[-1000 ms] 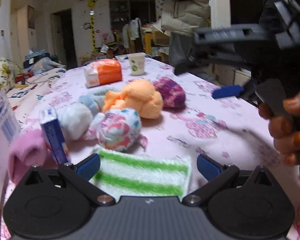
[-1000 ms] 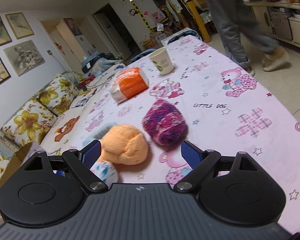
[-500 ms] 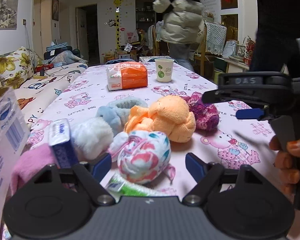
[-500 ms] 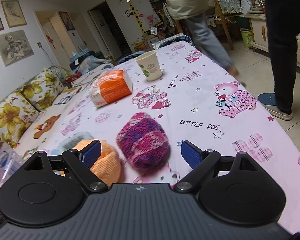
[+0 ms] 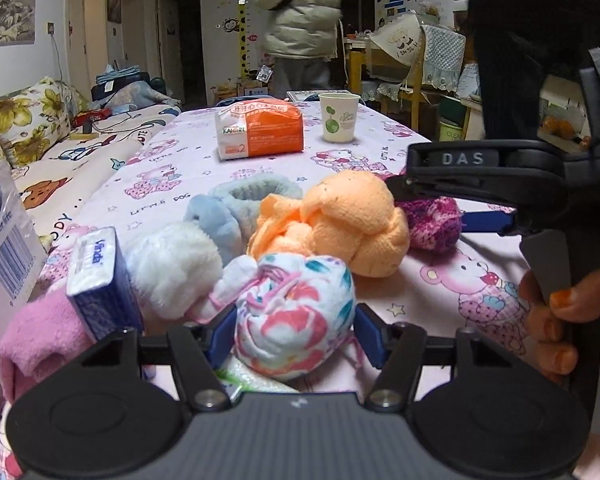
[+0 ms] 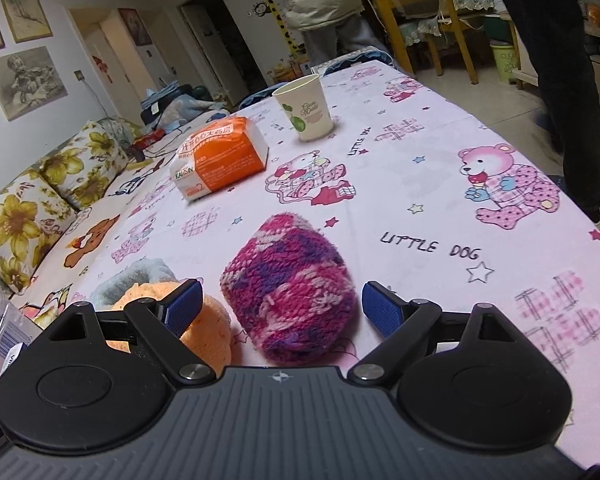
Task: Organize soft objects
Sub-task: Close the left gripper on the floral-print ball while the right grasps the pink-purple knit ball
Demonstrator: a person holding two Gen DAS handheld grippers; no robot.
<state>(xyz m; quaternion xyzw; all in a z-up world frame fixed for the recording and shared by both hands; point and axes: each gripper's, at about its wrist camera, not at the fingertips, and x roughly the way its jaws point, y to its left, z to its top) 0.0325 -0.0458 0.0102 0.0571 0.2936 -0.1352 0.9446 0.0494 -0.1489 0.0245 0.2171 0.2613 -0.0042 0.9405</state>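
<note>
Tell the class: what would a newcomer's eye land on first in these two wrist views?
First, the heap of soft bundles on the pink cartoon tablecloth: the left gripper, whose jaws have just been closing, brackets a floral cloth ball. Behind it lies an orange towel knot. In the right wrist view, a magenta-purple fuzzy roll sits between the open right gripper's pads.

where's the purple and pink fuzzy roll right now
In the right wrist view the purple and pink fuzzy roll lies on the tablecloth between the right gripper's open fingers, with the orange towel bundle just to its left.
</note>
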